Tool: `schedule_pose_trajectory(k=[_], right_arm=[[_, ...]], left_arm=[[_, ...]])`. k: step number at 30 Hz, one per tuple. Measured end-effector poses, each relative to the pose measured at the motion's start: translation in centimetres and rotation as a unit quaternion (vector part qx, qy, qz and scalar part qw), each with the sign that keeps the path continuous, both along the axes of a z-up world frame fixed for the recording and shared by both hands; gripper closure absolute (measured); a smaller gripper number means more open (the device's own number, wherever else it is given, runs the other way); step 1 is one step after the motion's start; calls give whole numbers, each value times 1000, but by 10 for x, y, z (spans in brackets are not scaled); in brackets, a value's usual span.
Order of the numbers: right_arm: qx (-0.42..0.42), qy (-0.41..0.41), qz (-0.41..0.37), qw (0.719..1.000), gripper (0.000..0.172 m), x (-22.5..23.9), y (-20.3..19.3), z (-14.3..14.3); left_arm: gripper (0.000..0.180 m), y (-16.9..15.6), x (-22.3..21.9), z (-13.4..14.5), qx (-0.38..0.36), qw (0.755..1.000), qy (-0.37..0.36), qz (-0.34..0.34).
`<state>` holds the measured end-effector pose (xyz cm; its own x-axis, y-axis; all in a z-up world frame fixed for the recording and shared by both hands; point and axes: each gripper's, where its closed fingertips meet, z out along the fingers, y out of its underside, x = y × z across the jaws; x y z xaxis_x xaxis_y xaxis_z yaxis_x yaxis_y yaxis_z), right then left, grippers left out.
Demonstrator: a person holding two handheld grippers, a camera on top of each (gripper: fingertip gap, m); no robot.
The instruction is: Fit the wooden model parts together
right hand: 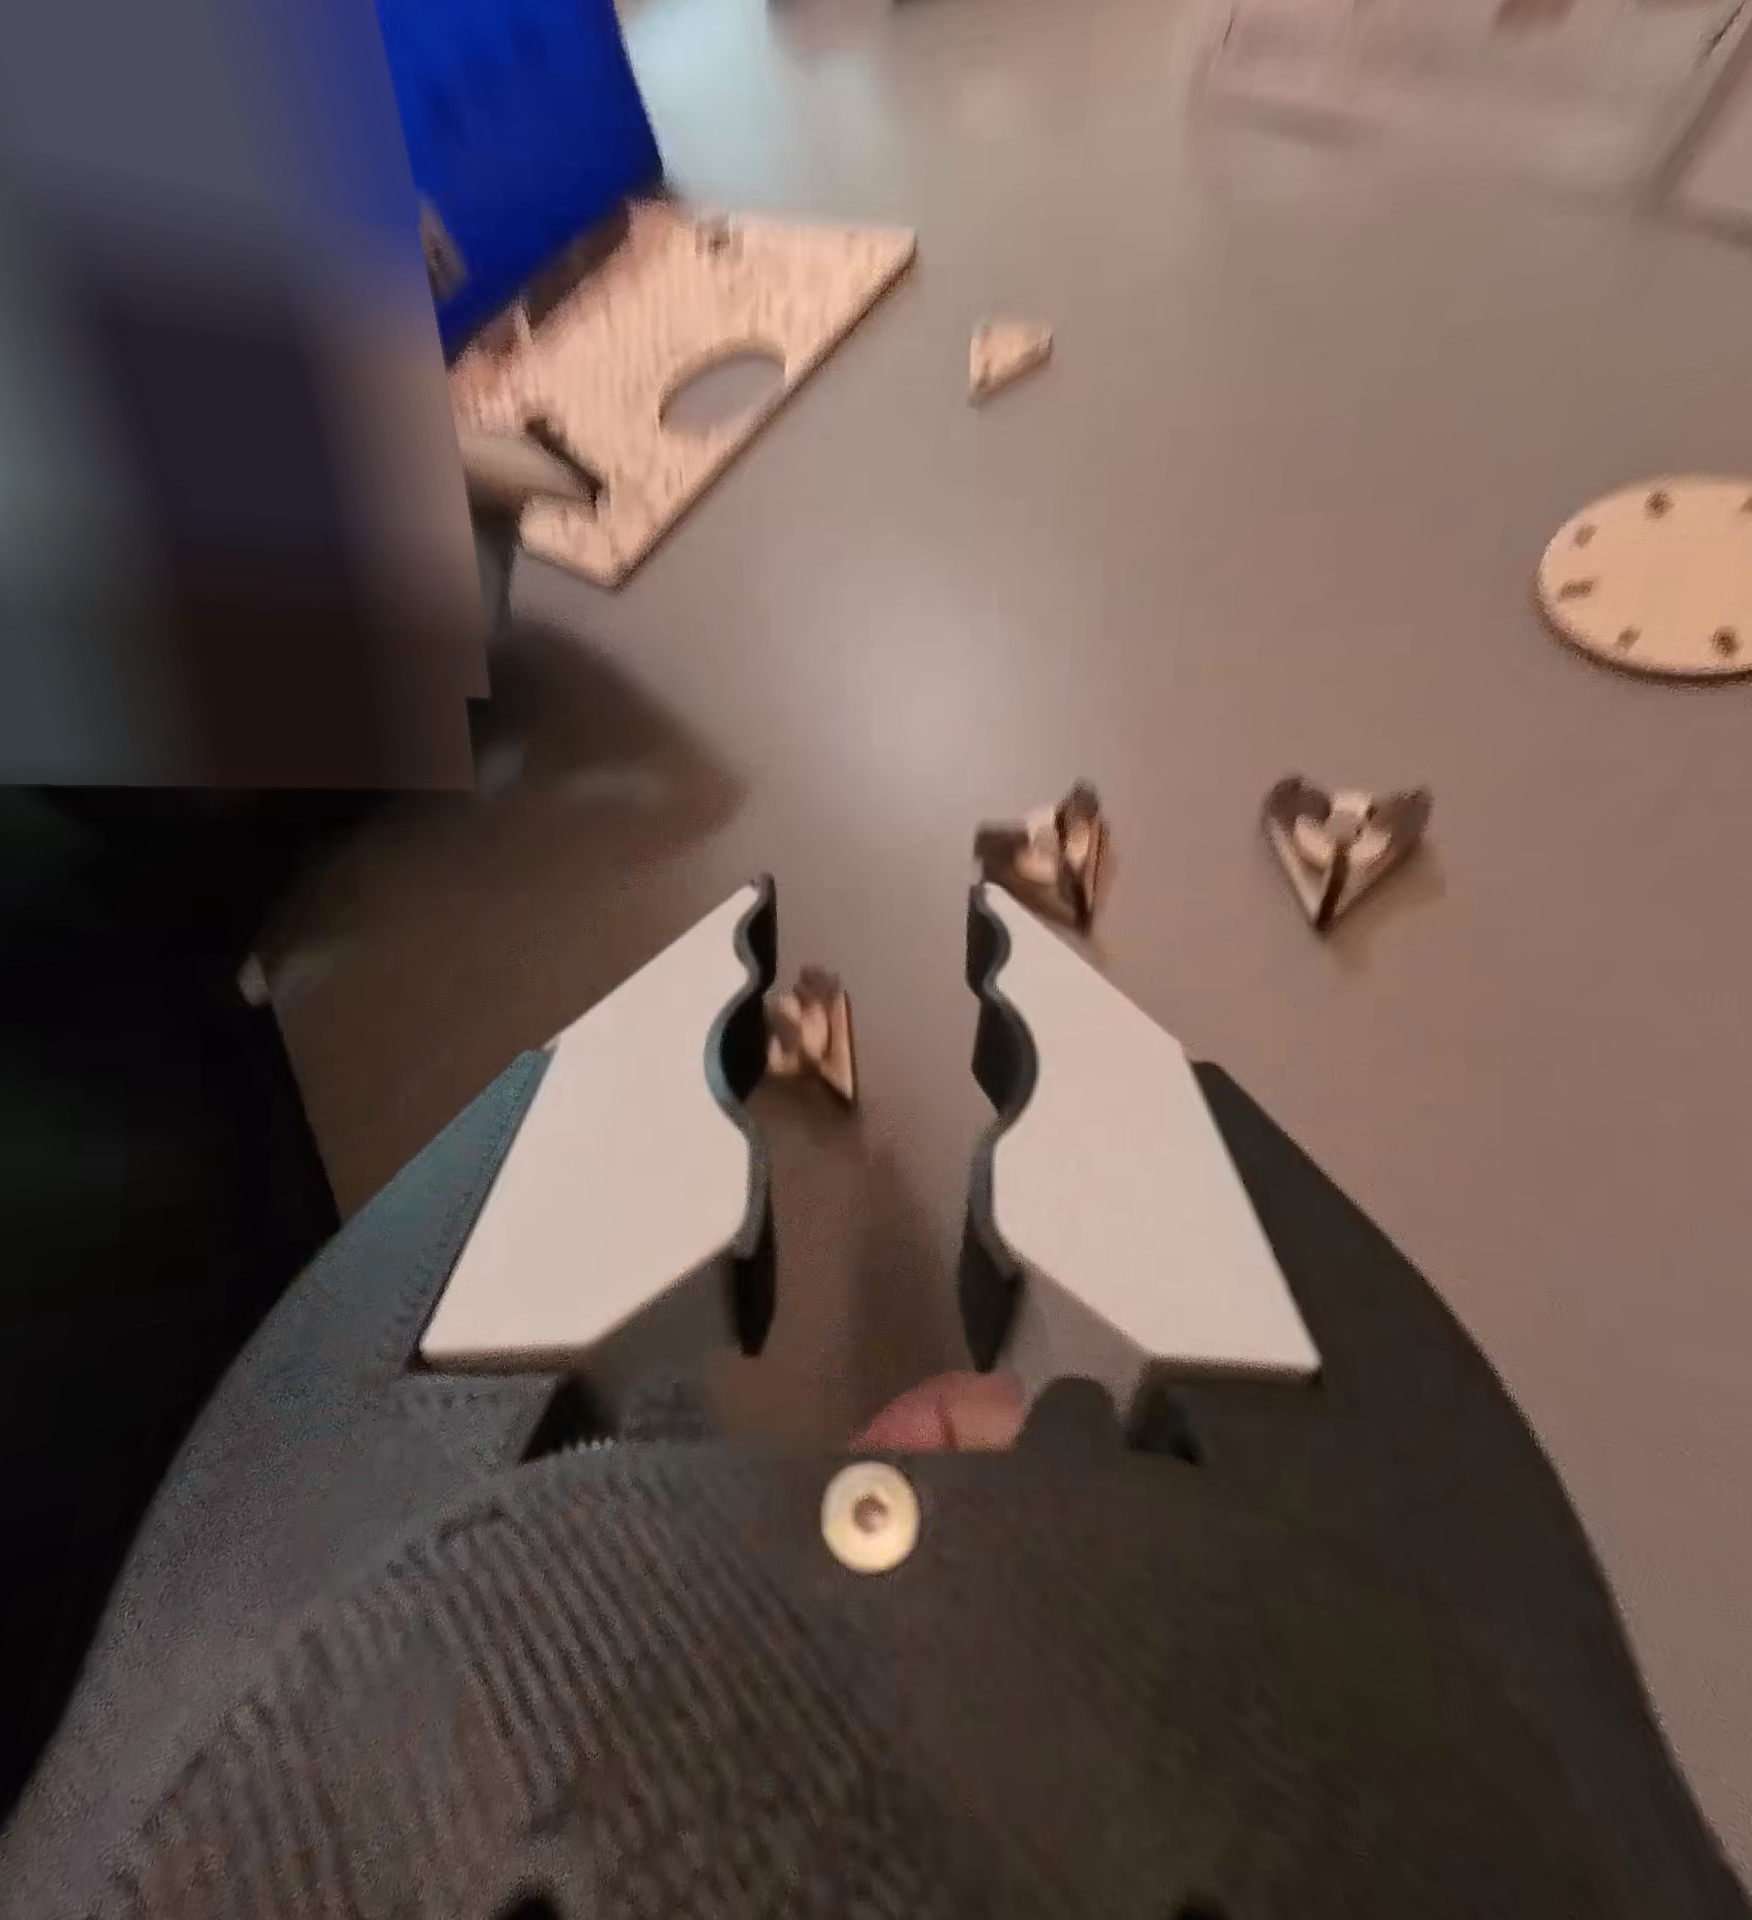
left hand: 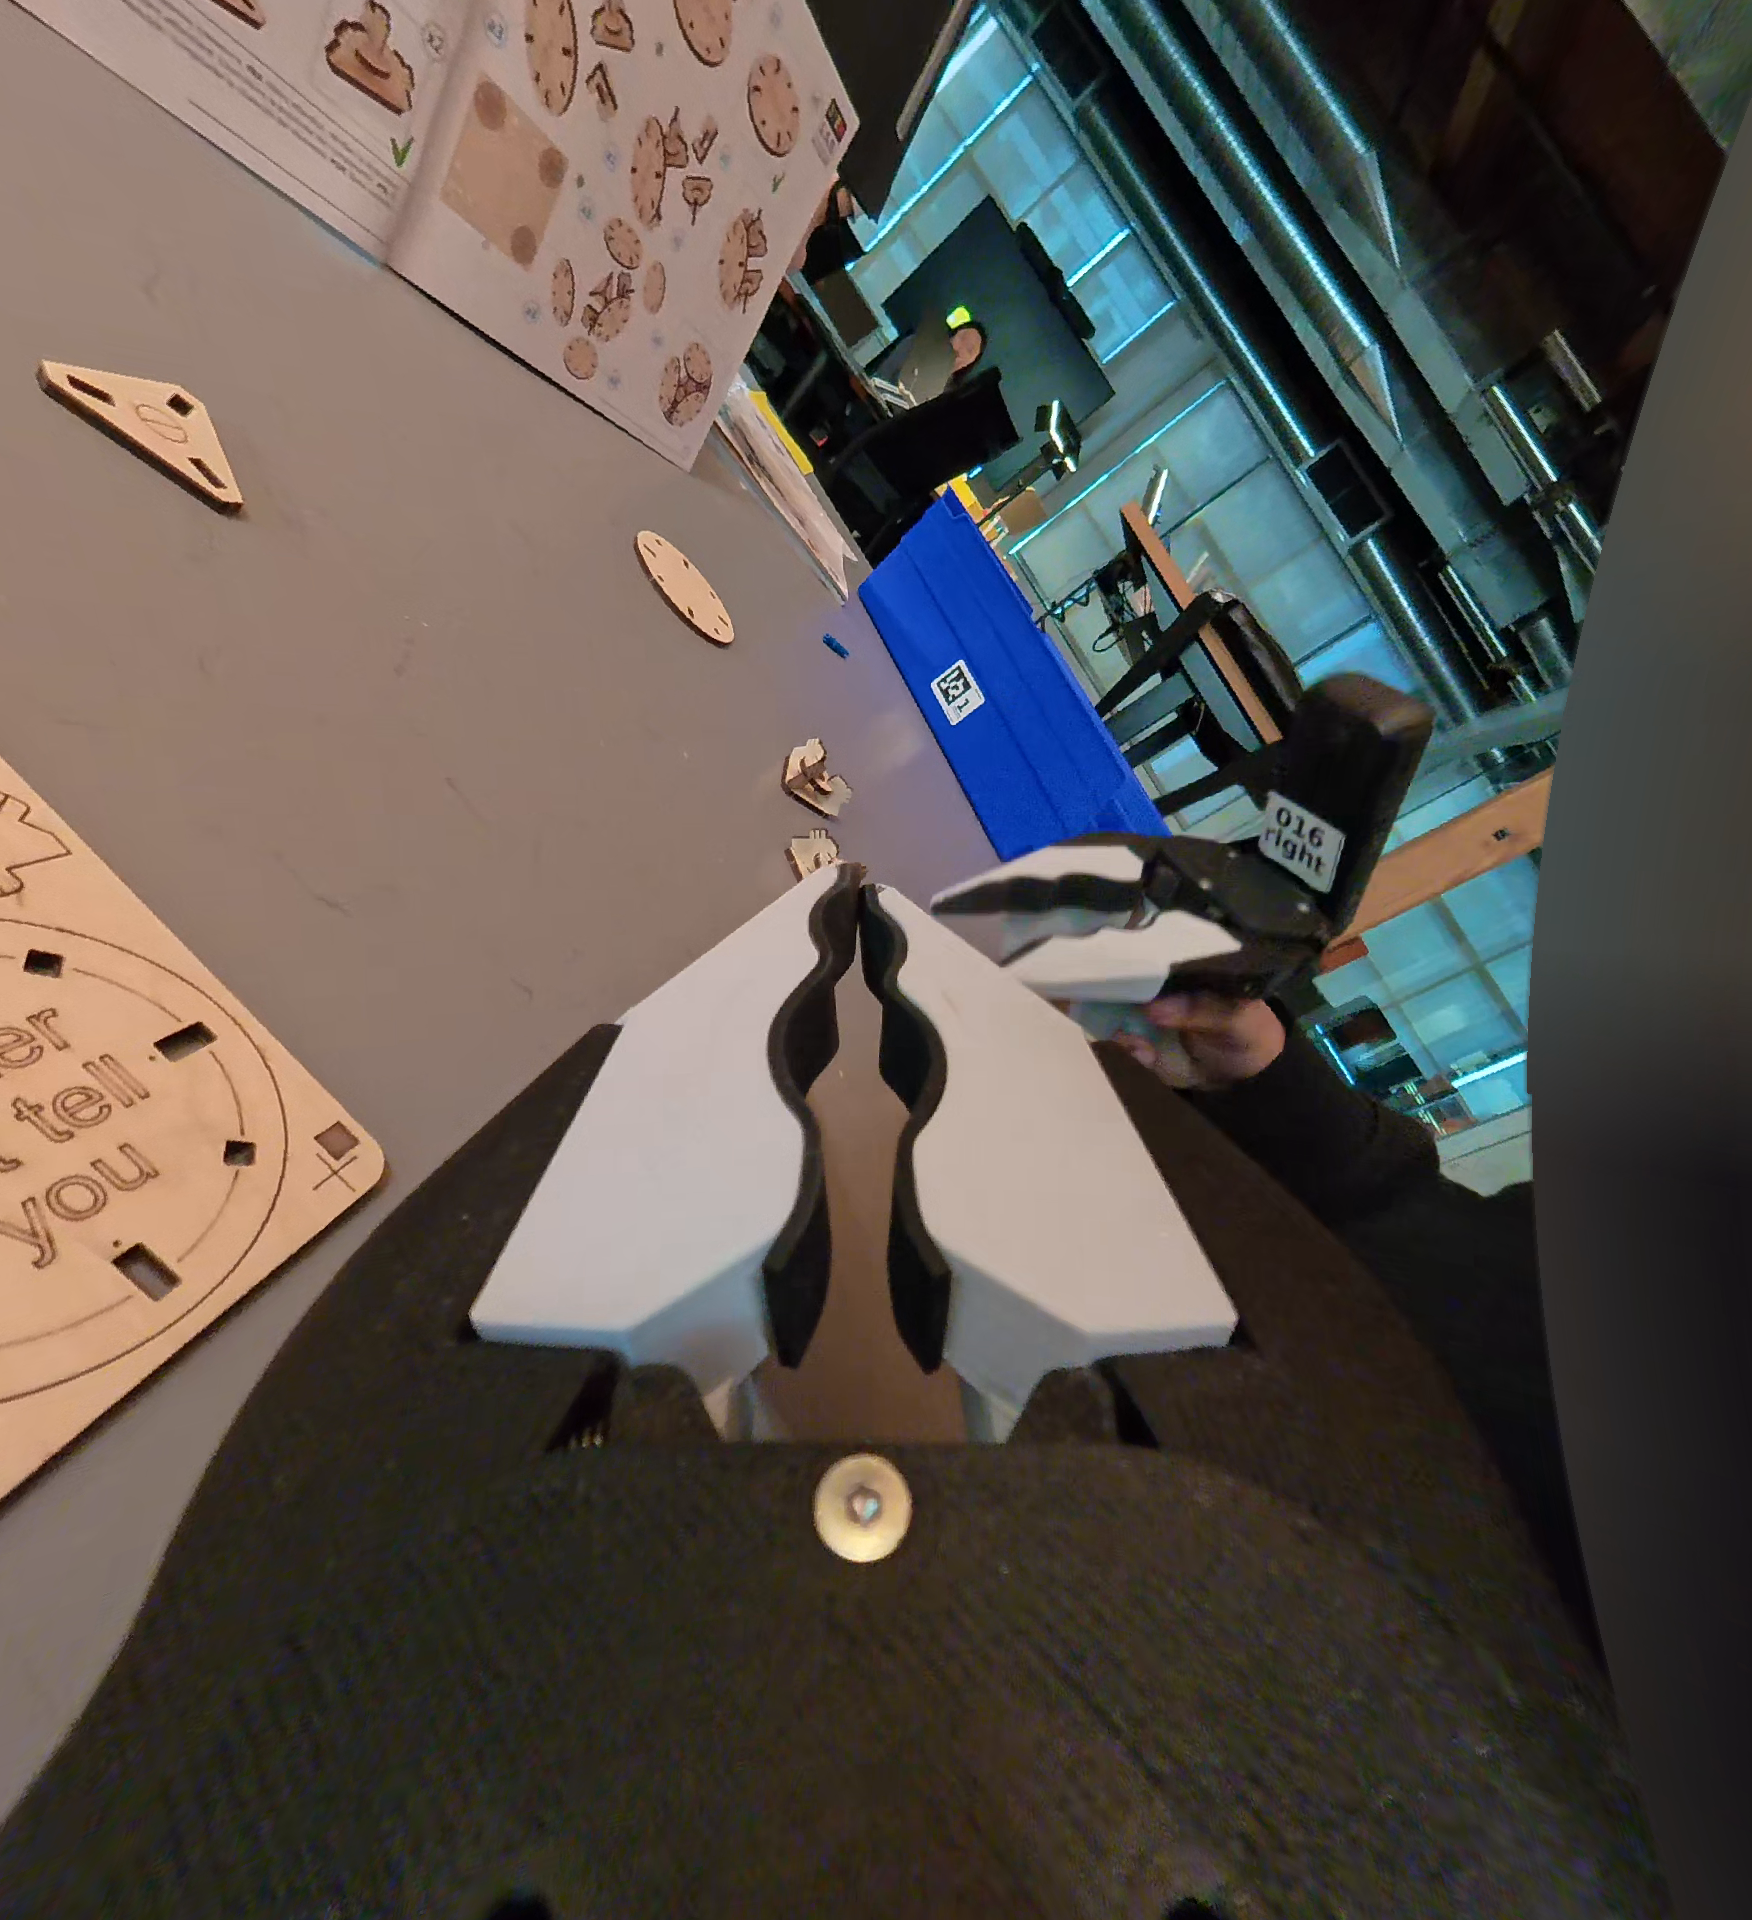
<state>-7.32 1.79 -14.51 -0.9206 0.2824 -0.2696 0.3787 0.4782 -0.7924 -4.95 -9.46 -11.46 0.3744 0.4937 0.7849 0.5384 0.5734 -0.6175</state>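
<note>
**Now: left claw shut, right claw open over wooden bits**

My left gripper (left hand: 859,891) has its tips pressed together, apparently on nothing, low centre of frame. My right gripper (right hand: 872,904) stands open; a small wooden piece (right hand: 815,1039) lies on the grey table (right hand: 1267,1091) between its pads, probably ungripped through the blur. Beyond, two heart-shaped pieces (right hand: 1345,847) at right, a wooden disc (right hand: 1682,577) far right.
</note>
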Motion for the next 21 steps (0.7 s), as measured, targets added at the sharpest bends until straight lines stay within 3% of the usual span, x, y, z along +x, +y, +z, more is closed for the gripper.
schedule_pose_trajectory(k=[8, 13, 16, 21], right_arm=[[55, 26, 76, 995, 150, 30, 5, -30], [25, 28, 77, 996, 148, 34, 11, -10], [6, 15, 119, 993, 149, 54, 23, 4], [30, 30, 156, 987, 148, 78, 44, -2]], left_arm=[[180, 0, 1, 1, 3, 1000, 4, 0], [180, 0, 1, 2, 4, 1000, 5, 0], [180, 1, 1, 2, 5, 1000, 5, -2], [180, 1, 1, 2, 5, 1000, 6, -3]])
